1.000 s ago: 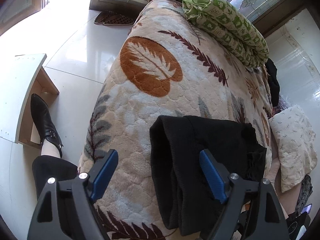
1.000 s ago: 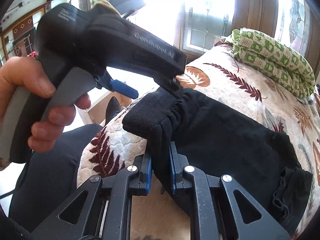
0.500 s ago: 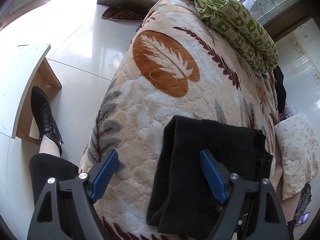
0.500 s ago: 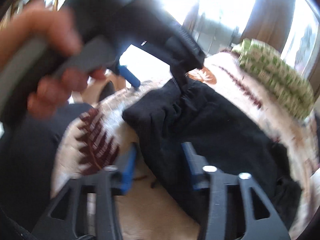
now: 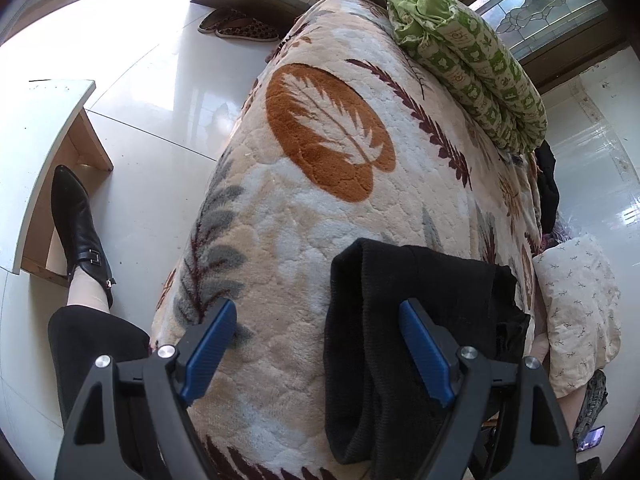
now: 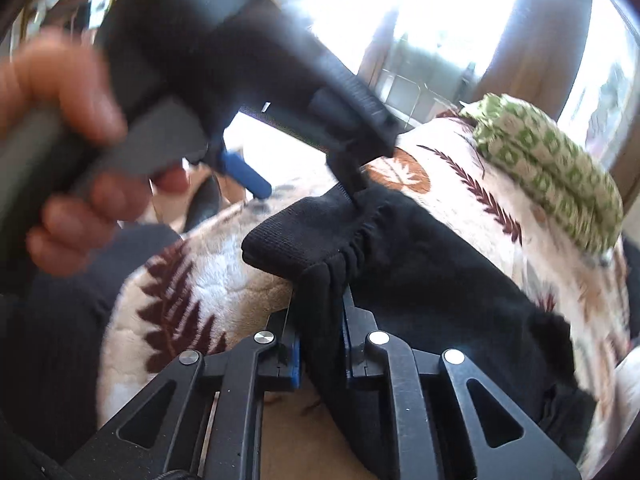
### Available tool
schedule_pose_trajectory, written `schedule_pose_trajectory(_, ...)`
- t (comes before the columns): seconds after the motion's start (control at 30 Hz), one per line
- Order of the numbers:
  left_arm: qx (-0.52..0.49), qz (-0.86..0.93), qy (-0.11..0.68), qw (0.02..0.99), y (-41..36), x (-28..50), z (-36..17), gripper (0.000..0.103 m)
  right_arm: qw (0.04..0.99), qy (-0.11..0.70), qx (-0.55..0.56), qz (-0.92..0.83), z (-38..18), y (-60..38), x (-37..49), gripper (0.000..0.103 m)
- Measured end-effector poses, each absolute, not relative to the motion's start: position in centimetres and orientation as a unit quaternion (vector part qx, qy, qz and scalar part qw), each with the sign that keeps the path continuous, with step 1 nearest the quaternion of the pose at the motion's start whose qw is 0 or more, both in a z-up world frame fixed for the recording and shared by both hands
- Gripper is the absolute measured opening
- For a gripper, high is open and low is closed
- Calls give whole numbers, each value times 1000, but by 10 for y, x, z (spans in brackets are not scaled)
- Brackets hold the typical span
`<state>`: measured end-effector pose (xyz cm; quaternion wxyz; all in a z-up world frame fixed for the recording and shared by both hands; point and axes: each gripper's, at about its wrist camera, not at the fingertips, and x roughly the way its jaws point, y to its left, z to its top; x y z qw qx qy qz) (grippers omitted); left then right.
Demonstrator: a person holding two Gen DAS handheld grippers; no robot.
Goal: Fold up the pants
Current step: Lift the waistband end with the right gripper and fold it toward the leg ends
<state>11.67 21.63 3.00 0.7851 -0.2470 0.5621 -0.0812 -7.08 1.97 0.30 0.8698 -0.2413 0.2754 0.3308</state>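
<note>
My pants [image 5: 404, 344] are matt black knit cloth, ribbed at the cuff; the blanket [image 5: 320, 184] under them is plush quilted fleece. Floor tiles [image 5: 152, 92] at upper left are glossy white. My left gripper [image 5: 320, 348]: matt black plastic, ridged blue pads [image 5: 208, 344], shiny metal screws.

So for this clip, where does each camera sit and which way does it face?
Left wrist: on the open left gripper, looking down at the bed blanket; a booted foot shows.
Right wrist: on the right gripper, clamped on the black pants; the person's left hand shows, holding the other gripper.
Both share pants, blanket and green quilt.
</note>
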Motion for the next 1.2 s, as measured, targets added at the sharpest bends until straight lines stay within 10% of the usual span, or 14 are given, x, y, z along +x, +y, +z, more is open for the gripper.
schedule_pose_trajectory(0.83, -343, -100, 550, 755, 194, 105, 25, 87, 876, 279, -185, 347, 26, -3, -77, 12)
schedule_pose_trajectory(1.07, -338, -120, 544, 759, 178, 111, 31, 34, 878, 278, -179, 346, 28, -10, -79, 12)
schedule_pose_trajectory(1.2, -314, -126, 523, 782, 173, 107, 51, 27, 881, 281, -158, 346, 34, -17, -78, 12)
